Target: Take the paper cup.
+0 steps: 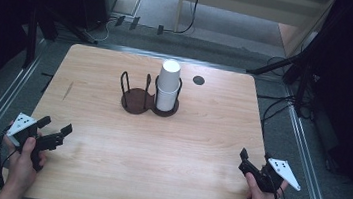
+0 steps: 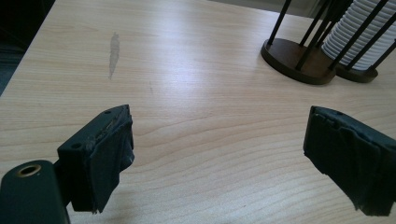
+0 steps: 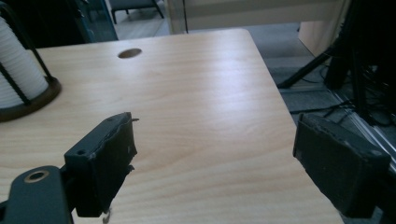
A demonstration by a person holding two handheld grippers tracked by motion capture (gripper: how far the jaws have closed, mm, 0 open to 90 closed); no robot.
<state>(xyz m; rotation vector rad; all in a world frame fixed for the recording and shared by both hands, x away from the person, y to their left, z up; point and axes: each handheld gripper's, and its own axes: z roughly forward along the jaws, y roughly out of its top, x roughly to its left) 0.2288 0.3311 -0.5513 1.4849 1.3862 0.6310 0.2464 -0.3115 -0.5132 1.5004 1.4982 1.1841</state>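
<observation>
A person sits at the near edge of a light wooden table [image 1: 106,172] with a two-jaw gripper in each hand. The left gripper [image 1: 55,133] hovers over the near left corner of the table, its jaws spread wide with nothing between them; in the left gripper view only bare wood lies between the two black pads. The right gripper [image 1: 248,160] sits at the near right corner, close to the right edge, and its jaws also stand well apart and hold nothing. Nearest to both, though well apart from each, is a dark two-bay cup holder [image 1: 148,99] standing near the middle of the table, towards the far edge. Its right bay carries a tall stack of white paper cups [image 1: 168,86], upright inside the thin black uprights; the left bay has only its round brown base showing. In the left gripper view the holder [image 2: 299,60] lies up at the far right, and in the right gripper view the cups [image 3: 16,74] show at the left. A small dark round hole [image 1: 198,80] lies in the tabletop just right of the holder, near the far edge.
</observation>
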